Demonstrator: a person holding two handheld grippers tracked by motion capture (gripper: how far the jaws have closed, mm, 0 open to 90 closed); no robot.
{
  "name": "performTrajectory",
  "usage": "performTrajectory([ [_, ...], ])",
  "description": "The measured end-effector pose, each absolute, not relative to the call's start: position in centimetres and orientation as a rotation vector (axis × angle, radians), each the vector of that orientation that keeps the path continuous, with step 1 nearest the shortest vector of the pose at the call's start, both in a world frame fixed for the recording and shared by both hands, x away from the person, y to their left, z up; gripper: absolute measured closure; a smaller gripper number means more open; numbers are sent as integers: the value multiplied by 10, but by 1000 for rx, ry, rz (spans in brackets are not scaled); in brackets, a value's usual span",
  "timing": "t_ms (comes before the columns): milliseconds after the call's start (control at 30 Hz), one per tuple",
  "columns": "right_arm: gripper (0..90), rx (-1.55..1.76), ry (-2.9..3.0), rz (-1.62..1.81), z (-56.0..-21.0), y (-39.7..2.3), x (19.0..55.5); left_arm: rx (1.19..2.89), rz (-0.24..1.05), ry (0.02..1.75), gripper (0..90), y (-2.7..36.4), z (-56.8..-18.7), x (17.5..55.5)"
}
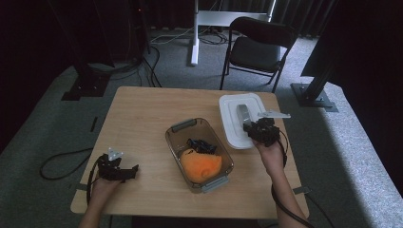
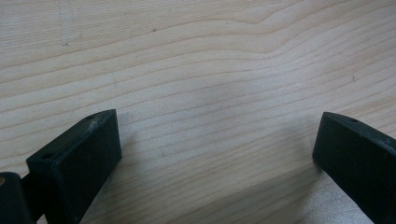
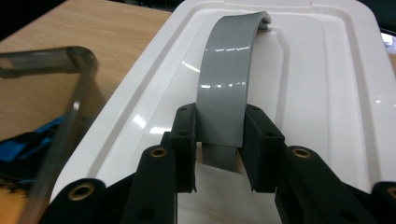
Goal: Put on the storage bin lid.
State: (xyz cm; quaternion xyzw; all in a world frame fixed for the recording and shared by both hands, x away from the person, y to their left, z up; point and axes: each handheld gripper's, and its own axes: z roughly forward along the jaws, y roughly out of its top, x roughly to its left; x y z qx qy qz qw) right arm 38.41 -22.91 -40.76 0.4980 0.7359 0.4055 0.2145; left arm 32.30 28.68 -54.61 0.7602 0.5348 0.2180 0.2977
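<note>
A white box lid [image 1: 234,124] with a grey arched handle [image 1: 244,115] is on the right side of the table. My right gripper [image 1: 250,128] is shut on that grey handle [image 3: 227,84], its black jaws pressing on both sides near the handle's near end above the white lid [image 3: 317,93]. A clear plastic box [image 1: 177,140] with grey latches stands in the middle of the table, holding an orange soft object [image 1: 201,166] and a dark blue-black item [image 1: 201,145]. My left gripper [image 1: 124,173] rests open near the table's front left, jaws wide apart [image 2: 217,158] over bare wood.
The wooden table [image 1: 142,114] has free room at its left and back. A black folding chair [image 1: 259,47] stands beyond the far edge, with cables on the grey carpet. The clear box's rim [image 3: 70,121] lies just left of the lid.
</note>
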Motion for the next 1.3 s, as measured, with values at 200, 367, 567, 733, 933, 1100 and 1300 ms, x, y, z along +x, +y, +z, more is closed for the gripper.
performTrajectory([
  [200, 680, 1339, 2054, 1163, -397, -221, 372, 2020, 579, 1420, 15, 287, -546, 323],
  [367, 680, 1299, 2066, 1169, -392, -212, 365, 2021, 579, 1421, 15, 287, -546, 323],
  [567, 680, 1225, 2112, 1199, -385, -192, 351, 2022, 577, 1421, 15, 287, -546, 323],
  [733, 680, 1165, 2144, 1233, -383, -176, 342, 2022, 576, 1422, 15, 287, -546, 323],
  [933, 680, 1107, 2193, 1269, -382, -157, 334, 2021, 576, 1422, 15, 287, -546, 323],
  [1100, 680, 1076, 2246, 1265, -386, -141, 330, 2020, 576, 1422, 15, 287, -546, 323],
  [1300, 680, 1039, 2315, 1286, -395, -127, 320, 2023, 576, 1422, 15, 287, -546, 323],
])
